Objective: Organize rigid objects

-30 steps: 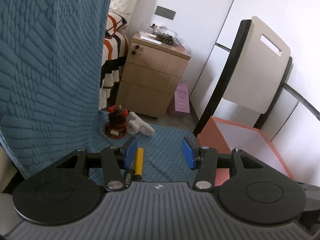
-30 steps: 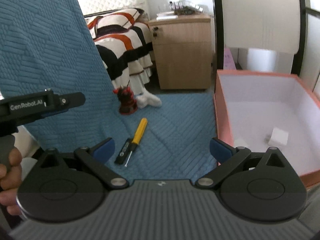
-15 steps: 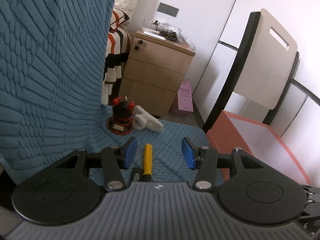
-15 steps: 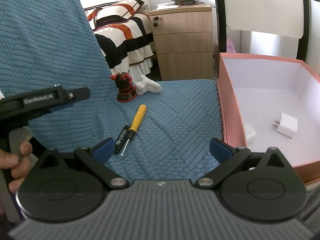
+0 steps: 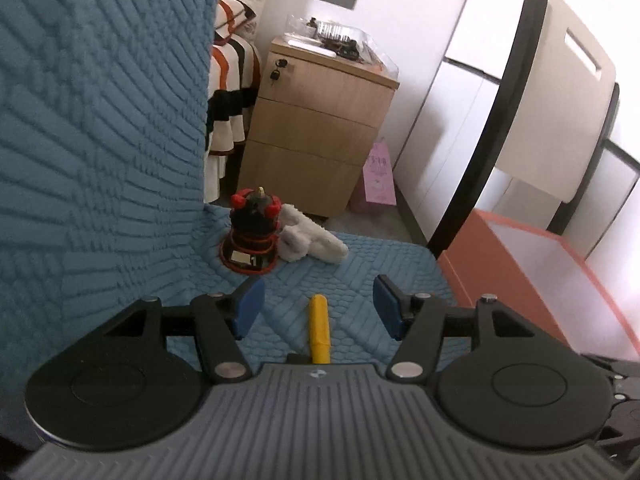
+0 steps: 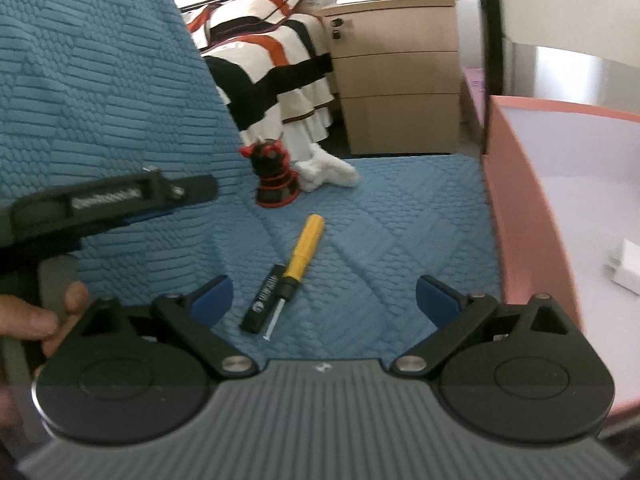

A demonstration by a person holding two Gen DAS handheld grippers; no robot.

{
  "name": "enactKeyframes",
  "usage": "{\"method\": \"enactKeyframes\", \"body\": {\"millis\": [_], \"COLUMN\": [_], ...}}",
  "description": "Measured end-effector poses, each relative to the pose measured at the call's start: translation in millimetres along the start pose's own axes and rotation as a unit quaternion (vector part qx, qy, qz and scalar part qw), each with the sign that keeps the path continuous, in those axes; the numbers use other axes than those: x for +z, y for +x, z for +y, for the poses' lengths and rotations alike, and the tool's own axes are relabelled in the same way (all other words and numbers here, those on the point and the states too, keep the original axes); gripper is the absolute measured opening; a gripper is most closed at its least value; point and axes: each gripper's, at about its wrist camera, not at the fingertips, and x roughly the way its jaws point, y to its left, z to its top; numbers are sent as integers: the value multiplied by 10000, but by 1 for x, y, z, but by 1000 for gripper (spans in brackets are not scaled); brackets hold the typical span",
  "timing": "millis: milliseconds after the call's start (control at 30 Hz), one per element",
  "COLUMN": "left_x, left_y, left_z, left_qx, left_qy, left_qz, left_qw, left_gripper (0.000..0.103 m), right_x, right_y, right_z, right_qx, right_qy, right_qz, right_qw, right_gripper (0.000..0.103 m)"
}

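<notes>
**Left tongs draw level over the screwdriver**

A second ago the yellow handle lay close against the left pad of the left tongs (image 5: 319,312); now the yellow-handled screwdriver (image 5: 319,330) sits midway in the gap, pointing straight ahead, its dark end hidden under the tool body. The right tongs (image 6: 325,294) have come closer and lower over the blue quilted cover (image 6: 400,208), so the screwdriver (image 6: 294,258) looks larger and lies nearer their middle.

The pink box (image 6: 516,208) stands open at the right edge of the cover. In it lies a white plug adapter (image 6: 626,266), partly cut off by the picture's edge; the rest of what shows of the floor is bare white.

The left tongs are held fairly wide, both blue pads apart from the handle, gripping nothing. The right tongs are spread wide and hold nothing. A black strip (image 6: 265,298) lies alongside the screwdriver's metal shaft. Beyond it a red-and-black figurine (image 5: 253,236) stands upright, a white plush piece (image 5: 310,240) touching its right side.
</notes>
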Motion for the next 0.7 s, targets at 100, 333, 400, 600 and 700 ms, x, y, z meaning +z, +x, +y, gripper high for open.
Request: {"method": "enactKeyframes", "body": {"millis": [100, 333, 400, 600, 700], "left_x": [9, 24, 28, 38, 44], "left_y": [15, 57, 69, 109, 127], "left_z": [8, 27, 29, 41, 45], "left_qx": [66, 131, 204, 389, 526], "left_qy": [40, 32, 113, 103, 163], "left_qz": [74, 278, 305, 399, 399], "left_qw": [9999, 9995, 9993, 9984, 9977], "left_gripper": [66, 66, 66, 66, 66], "right_x": [5, 8, 10, 10, 7], "right_y": [12, 52, 64, 100, 113], "right_z": [2, 0, 2, 6, 8], "right_qx": [108, 406, 496, 573, 542], "right_qy": [-73, 30, 41, 175, 210], "right_qz": [42, 439, 527, 789, 878], "right_qw": [9999, 9982, 9974, 9951, 9944], "right_gripper": [85, 54, 49, 34, 32]}}
